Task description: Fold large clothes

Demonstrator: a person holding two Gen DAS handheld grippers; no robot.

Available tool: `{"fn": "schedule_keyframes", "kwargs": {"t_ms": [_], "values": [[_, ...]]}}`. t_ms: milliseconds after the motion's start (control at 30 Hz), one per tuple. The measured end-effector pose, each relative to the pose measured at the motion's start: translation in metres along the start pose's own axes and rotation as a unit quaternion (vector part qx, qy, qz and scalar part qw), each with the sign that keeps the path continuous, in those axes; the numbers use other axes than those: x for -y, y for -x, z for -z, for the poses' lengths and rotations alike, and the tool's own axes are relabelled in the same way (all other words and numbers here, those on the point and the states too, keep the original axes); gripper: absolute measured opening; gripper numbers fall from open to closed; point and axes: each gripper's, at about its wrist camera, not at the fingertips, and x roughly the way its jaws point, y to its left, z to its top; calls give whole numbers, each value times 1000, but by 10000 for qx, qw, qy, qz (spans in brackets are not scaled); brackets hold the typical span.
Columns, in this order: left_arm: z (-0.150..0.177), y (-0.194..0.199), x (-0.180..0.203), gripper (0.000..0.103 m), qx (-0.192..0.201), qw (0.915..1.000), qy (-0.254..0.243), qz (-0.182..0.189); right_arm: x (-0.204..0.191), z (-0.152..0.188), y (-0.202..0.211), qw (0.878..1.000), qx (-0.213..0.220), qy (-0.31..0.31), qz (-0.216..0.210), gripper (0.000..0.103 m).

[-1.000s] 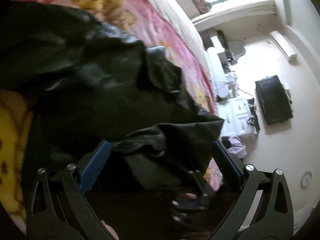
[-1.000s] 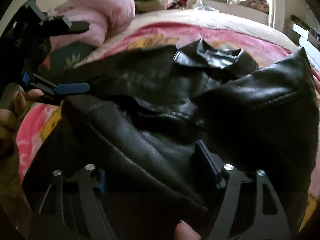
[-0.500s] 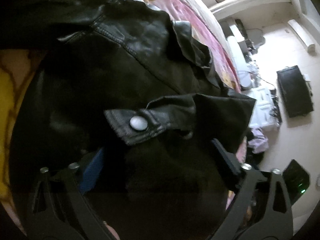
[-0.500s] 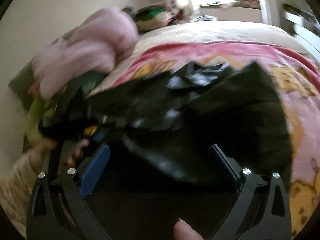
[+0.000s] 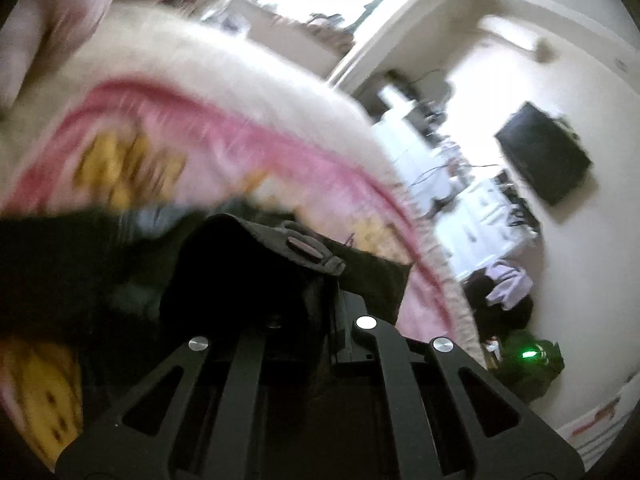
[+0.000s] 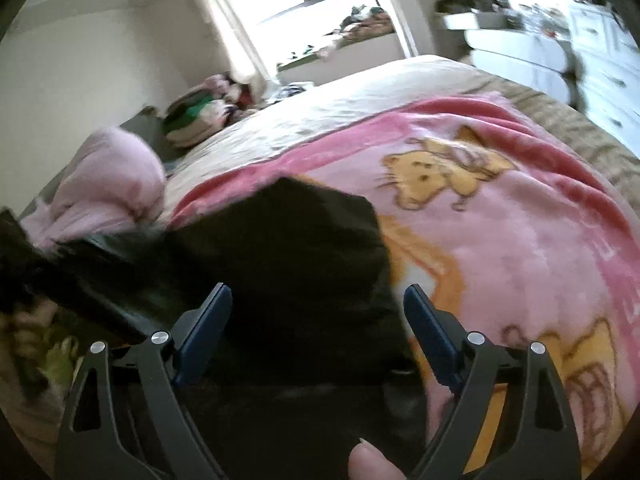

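- Left gripper (image 5: 320, 292): jaws drawn fully together, clamped on a fold of the black leather jacket (image 5: 280, 264). Dark leather bunches up between and over the fingers; a strap tab with a snap (image 5: 306, 249) sits just past the tips.
- From that pinched fold the jacket trails off to the left of the left wrist view, blurred, above the pink cartoon blanket (image 5: 224, 148).
- Right gripper (image 6: 318, 312): jaws wide apart and closing. Blue pads (image 6: 208, 320) visible on both fingers. Black jacket (image 6: 296, 264) lies below and between the fingers; pads not pressing on it.
- In the right wrist view the jacket lies on the left part of the pink blanket (image 6: 520, 240), one rounded edge reaching toward the yellow cat print (image 6: 432, 180). Its left end is blurred.
- A fingertip (image 6: 370, 460) of the person shows at the bottom edge of the right wrist view, behind the gripper.
- Blanket covers a bed with a beige cover (image 6: 340, 100); pink bundled bedding (image 6: 108, 184) at the bed's left side, a pile of folded clothes (image 6: 200, 116) beyond it.
- Room beyond: bright window (image 6: 304, 4), white drawers (image 6: 600, 52), dark wall-mounted screen (image 5: 544, 152), clothes heaped on the floor (image 5: 504, 296).
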Motion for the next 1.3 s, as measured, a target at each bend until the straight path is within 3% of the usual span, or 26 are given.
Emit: {"fn": "schedule_keyframes", "kwargs": {"t_ms": [133,267,333,500,633,767,800,900,933,1000,1100,1200,1233,1300], "values": [[-22,15,6,0,216,9991,-352,-39,8,5,-10,9995,-147,-37,279,85],[-16,-2,-50,0,-21,9982,-107,-593,16,3,-27,9971,-325,-212,661,85],[-3,-12,-80,0,-253,9973,155,-678,21,0,-42,9951,-492,-358,784,85],[45,-40,-129,0,-710,9936,412,-774,36,-11,-91,9874,-937,-1156,529,85],[64,-45,-139,0,-623,9943,444,-746,31,-18,-120,9824,-1136,-1464,215,85],[58,-37,-126,0,-453,9971,200,-584,28,-21,-144,9785,-1288,-1608,72,84],[55,-31,-116,0,-317,9980,23,-545,29,-21,-147,9779,-1306,-1635,3,71],[47,-20,-93,0,10,9985,-347,-427,42,-21,-137,9816,-1040,-1595,-103,20],[44,-19,-89,0,70,9981,-434,-427,50,-20,-132,9801,-947,-1730,-211,12],[39,-23,-81,1,145,9971,-616,-427,67,-14,-127,9756,-812,-2015,-302,11],[42,-43,-92,1,-60,9963,-575,-639,72,-8,-133,9787,-845,-1868,94,14],[58,-78,-127,3,-580,9882,-473,-1334,56,-9,-134,9860,-810,-1362,523,26],[64,-89,-145,6,-842,9862,-177,-1415,51,-11,-133,9877,-796,-1176,659,32],[69,-94,-161,7,-980,9861,134,-1334,39,-16,-122,9891,-725,-835,974,44]]}}
